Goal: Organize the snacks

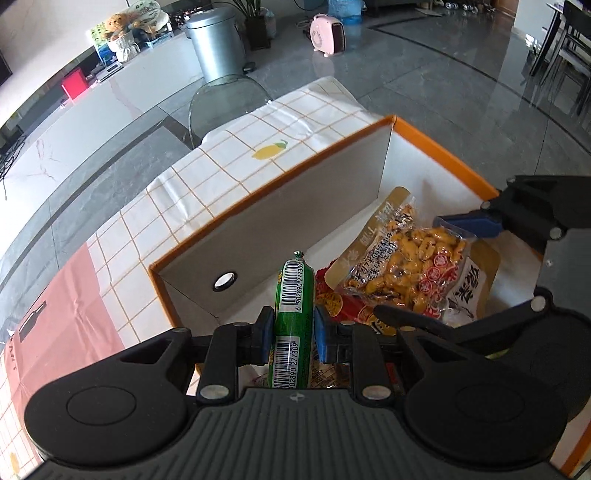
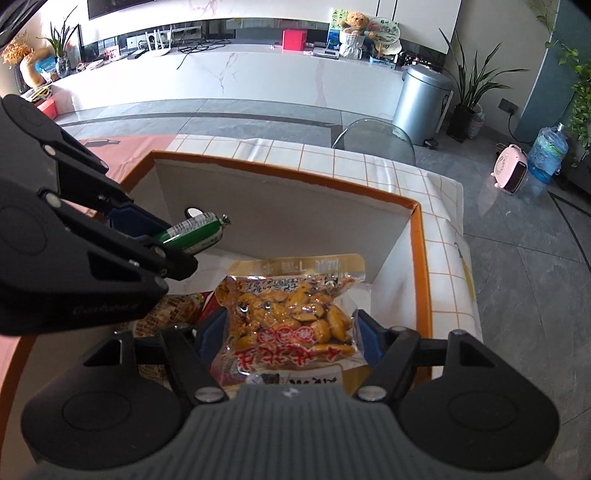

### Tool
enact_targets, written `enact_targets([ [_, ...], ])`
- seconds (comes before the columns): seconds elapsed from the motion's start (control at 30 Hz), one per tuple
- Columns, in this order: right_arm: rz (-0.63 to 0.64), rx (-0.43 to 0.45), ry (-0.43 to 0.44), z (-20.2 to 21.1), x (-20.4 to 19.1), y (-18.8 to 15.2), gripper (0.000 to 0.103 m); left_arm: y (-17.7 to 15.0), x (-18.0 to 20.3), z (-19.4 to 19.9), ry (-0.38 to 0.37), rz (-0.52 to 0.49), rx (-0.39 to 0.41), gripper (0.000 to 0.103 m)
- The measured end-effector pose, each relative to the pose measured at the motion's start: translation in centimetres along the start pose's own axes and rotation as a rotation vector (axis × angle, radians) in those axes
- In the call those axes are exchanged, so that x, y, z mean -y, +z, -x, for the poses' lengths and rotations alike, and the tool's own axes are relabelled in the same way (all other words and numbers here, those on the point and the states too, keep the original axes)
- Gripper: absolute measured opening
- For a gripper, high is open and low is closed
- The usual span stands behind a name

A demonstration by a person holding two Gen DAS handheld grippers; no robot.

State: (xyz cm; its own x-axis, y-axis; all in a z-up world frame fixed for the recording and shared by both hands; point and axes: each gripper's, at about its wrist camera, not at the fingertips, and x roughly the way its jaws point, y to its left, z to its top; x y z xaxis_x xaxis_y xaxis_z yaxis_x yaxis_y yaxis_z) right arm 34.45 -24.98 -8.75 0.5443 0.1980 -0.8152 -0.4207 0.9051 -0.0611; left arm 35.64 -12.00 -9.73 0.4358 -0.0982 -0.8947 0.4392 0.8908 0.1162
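Observation:
My left gripper (image 1: 293, 332) is shut on a green sausage stick (image 1: 295, 291) with barcodes, held over the near left corner of an open box (image 1: 295, 192) with an orange rim and white walls. In the right wrist view the same stick (image 2: 199, 230) juts out of the left gripper (image 2: 173, 240) above the box (image 2: 277, 206). My right gripper (image 2: 288, 328) is shut on a clear packet of yellow nuts (image 2: 288, 314), its blue pads pressing both side edges. The packet (image 1: 406, 266) hangs over the box's middle. Red snack packets (image 1: 340, 299) lie on the box floor beneath.
The box stands on a table under a white checked cloth (image 1: 266, 151) with a lemon print and a pink panel (image 1: 55, 314). A clear chair (image 1: 225, 99) stands at the table's far edge. Beyond it are a silver bin (image 1: 218, 44) and a pink heater (image 1: 328, 33) on grey floor.

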Motion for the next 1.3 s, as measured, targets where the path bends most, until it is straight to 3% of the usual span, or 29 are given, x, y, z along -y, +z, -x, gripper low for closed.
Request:
enact_targets([
  [0.17, 0.07, -0.018, -0.039, -1.1, -1.0, 0.2, 0.07, -0.1, 0.4, -1.0, 0.031, -0.033, -0.043, 0.025],
  [0.5, 0.087, -0.085, -0.06, -1.4, -1.3, 0.7, 0.074, 0.1, 0.1, -0.5, 0.036, -0.026, -0.044, 0.027],
  [0.63, 0.069, -0.093, -0.077, -1.1, -1.4, 1.0, 0.078, -0.2, -0.2, 0.3, 0.016, -0.02, -0.033, 0.038],
  [0.93, 0.055, -0.047, -0.11, 1.5, -2.4, 0.4, 0.089, -2.1, -0.2, 4.7, -0.024, 0.027, 0.018, 0.04],
  [1.3, 0.074, -0.024, -0.142, 8.2, -4.1, 1.2, 0.089, -4.3, -0.3, 13.3, -0.004, 0.057, 0.115, 0.045],
])
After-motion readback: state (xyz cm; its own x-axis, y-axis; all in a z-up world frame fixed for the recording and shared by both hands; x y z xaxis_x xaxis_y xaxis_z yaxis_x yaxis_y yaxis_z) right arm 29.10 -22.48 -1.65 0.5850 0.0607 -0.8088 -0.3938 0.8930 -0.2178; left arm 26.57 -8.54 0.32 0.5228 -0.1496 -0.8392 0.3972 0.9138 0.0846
